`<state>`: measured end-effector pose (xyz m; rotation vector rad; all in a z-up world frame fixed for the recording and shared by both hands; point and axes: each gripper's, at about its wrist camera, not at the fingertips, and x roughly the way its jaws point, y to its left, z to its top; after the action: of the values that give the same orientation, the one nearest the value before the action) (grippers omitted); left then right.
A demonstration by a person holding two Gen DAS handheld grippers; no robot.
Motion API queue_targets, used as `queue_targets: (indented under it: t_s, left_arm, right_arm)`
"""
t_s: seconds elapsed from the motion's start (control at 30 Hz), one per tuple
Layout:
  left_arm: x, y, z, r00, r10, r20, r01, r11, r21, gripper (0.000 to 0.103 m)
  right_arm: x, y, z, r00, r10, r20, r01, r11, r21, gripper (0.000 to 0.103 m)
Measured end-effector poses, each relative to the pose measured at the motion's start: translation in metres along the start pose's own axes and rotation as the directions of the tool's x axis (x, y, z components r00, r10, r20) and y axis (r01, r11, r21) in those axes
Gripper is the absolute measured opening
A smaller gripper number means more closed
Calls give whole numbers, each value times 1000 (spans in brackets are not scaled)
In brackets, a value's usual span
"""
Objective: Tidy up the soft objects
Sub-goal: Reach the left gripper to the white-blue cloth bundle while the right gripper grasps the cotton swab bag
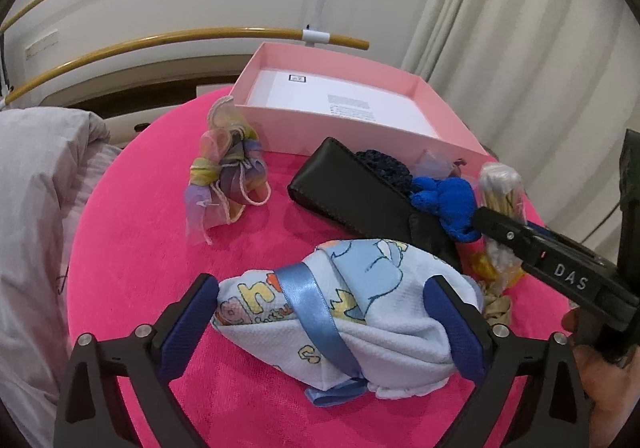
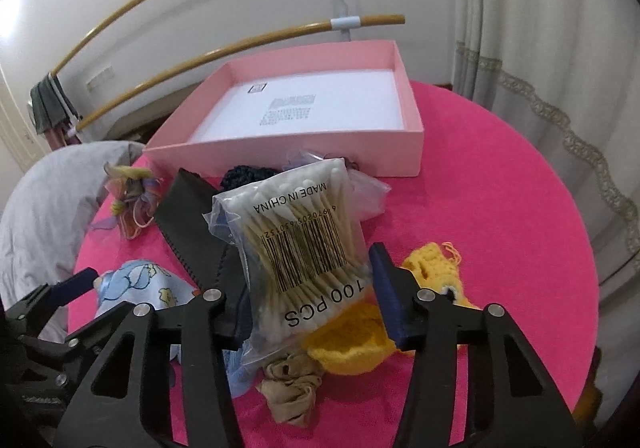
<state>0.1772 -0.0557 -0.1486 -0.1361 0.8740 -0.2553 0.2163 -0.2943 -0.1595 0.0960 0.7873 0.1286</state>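
Note:
A rolled light-blue printed cloth (image 1: pixel 360 312), tied with a blue satin ribbon, lies on the pink round table (image 1: pixel 140 248). My left gripper (image 1: pixel 328 308) spans it, one blue pad against each end of the roll. My right gripper (image 2: pixel 312 304) is shut on the lower part of a clear bag of cotton swabs (image 2: pixel 304 232), which stands tilted above a yellow crochet piece (image 2: pixel 352 344). The left wrist view shows that gripper's black finger (image 1: pixel 520 240) at the right, beside the swab bag (image 1: pixel 500 188). The cloth (image 2: pixel 140 284) also shows at the right wrist view's lower left.
An open pink box (image 2: pixel 280 152) with a white sheet inside sits at the table's back. In front lie a black pouch (image 1: pixel 352 192), a pastel organza bundle (image 1: pixel 228 168), a blue knit piece (image 1: pixel 448 204), a dark crochet piece (image 2: pixel 248 172) and a beige stocking (image 2: pixel 292 388). Grey bedding (image 1: pixel 36 188) borders the left.

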Motion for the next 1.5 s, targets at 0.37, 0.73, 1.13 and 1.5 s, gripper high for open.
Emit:
queue_targets:
  t_s: [0.37,0.73,1.13,1.5]
  left_arm:
    - [-13,-20,-4,991,124,52,-129,984,120,103]
    - [-12,-6,-24,996,92,-8,-91,992,87,103]
    - [12,10,-4,996,-40,-82,45,997,61,103]
    - [40,5,-2,983,-128,-130,140,986,86,102]
  right_arm:
    - [-21,-2,-5,1000,-3,24,2,1000,23,47]
    - [-25,-1,-5,1000,2,21,-2,1000,18,47]
    - [-28,0,-7,1000,4,21,-4,1000,21,47]
    - [-25,0,-8,1000,6,19,-6,1000,20,47]
